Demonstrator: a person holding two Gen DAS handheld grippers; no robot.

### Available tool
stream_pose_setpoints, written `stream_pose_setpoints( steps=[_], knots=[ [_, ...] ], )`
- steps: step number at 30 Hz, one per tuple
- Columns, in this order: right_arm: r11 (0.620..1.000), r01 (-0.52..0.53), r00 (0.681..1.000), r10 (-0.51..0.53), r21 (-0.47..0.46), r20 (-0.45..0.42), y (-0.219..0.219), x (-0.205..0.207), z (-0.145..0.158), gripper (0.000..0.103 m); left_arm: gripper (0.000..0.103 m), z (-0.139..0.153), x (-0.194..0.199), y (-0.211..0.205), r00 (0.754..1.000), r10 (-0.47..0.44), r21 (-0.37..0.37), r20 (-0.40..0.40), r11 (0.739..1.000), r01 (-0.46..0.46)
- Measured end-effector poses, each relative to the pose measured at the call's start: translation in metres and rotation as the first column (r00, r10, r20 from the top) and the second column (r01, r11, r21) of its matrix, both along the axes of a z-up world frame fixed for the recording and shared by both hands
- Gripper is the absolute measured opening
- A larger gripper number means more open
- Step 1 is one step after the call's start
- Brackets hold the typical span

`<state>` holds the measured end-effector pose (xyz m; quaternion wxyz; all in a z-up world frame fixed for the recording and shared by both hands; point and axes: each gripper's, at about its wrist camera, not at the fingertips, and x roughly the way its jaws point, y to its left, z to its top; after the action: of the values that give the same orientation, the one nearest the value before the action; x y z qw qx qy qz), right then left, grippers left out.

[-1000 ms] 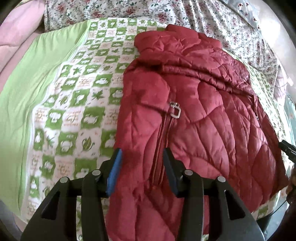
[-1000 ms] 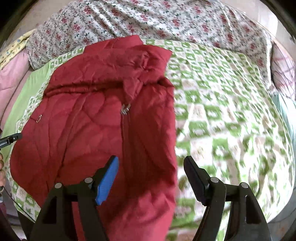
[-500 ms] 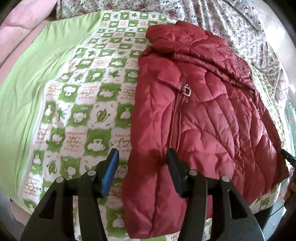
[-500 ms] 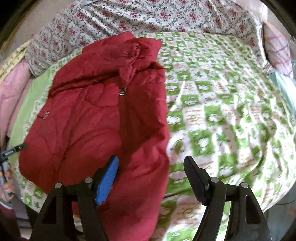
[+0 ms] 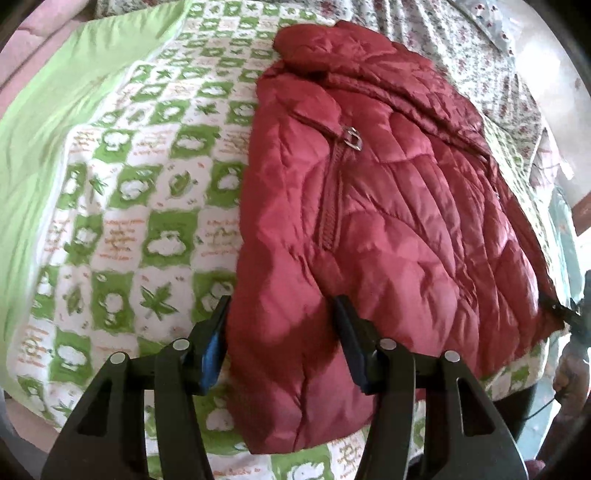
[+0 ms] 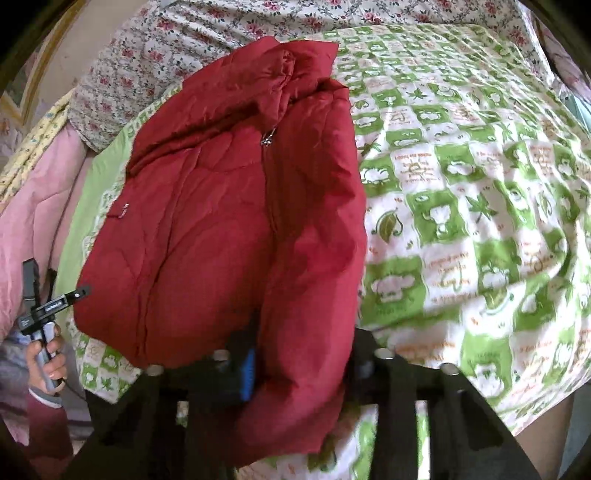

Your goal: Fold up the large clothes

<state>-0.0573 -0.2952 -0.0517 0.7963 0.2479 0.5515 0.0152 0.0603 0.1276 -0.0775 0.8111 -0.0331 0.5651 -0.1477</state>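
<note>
Both grippers sit at the near hem of a dark red quilted jacket (image 5: pixel 388 206) that lies on a bed. From its own wrist view, the left gripper (image 5: pixel 281 343) has its jaws spread apart, with a puffy fold of the jacket's lower corner bulging up between the two fingers; whether the pads press the cloth cannot be told, but the gap is wide. The right gripper (image 6: pixel 299 369) is blurred and partly buried: the jacket's hem drapes over and between its fingers, a blue pad showing just left of the fabric, and the pictures do not settle whether its jaws are clamped on the cloth or merely straddling it. The jacket is padded and shiny, stitched in curving quilt lines, with its front zipper (image 5: pixel 332 206) running up the middle to a small metal pull (image 5: pixel 352 137) near the collar. Its hood or collar is bunched at the far end, and the body lies roughly flat. It rests on a green-and-white checked bedsheet (image 5: pixel 147 192) printed with leaves and cartoon shapes, with a floral quilt (image 6: pixel 207 33) heaped beyond it and a pink blanket (image 6: pixel 33 206) at the left edge.
</note>
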Motion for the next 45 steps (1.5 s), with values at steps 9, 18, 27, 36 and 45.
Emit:
stream_pose_setpoints(
  steps=[9, 18, 27, 36, 45],
  knots=[
    [0.999, 0.009, 1.000, -0.009, 0.051, 0.005, 0.004, -0.002, -0.003, 0.054, 0.053, -0.008, -0.013, -0.009, 0.998, -0.066, -0.045, -0.016, 0.997, 0.065],
    [0.997, -0.013, 0.999, 0.010, 0.072, 0.045, 0.011, -0.004, -0.004, 0.036, 0.020, -0.004, -0.020, -0.017, 0.991, -0.131, -0.045, 0.030, 0.990, 0.132],
    [0.993, -0.056, 0.994, 0.045, 0.103, 0.101, 0.013, -0.016, 0.015, 0.024, 0.016, 0.021, -0.034, -0.009, 0.985, -0.141, -0.106, 0.094, 0.983, 0.151],
    [0.982, -0.032, 0.974, -0.011, 0.187, 0.226, 0.004, -0.021, 0.055, 0.021, 0.015, 0.068, -0.033, -0.007, 0.966, -0.160, -0.135, 0.202, 0.972, 0.190],
    [0.980, 0.032, 0.926, -0.102, 0.194, 0.362, -0.013, 0.019, 0.091, 0.020, 0.015, 0.120, 0.009, -0.014, 0.936, -0.086, -0.188, 0.341, 0.969, 0.158]
  ],
)
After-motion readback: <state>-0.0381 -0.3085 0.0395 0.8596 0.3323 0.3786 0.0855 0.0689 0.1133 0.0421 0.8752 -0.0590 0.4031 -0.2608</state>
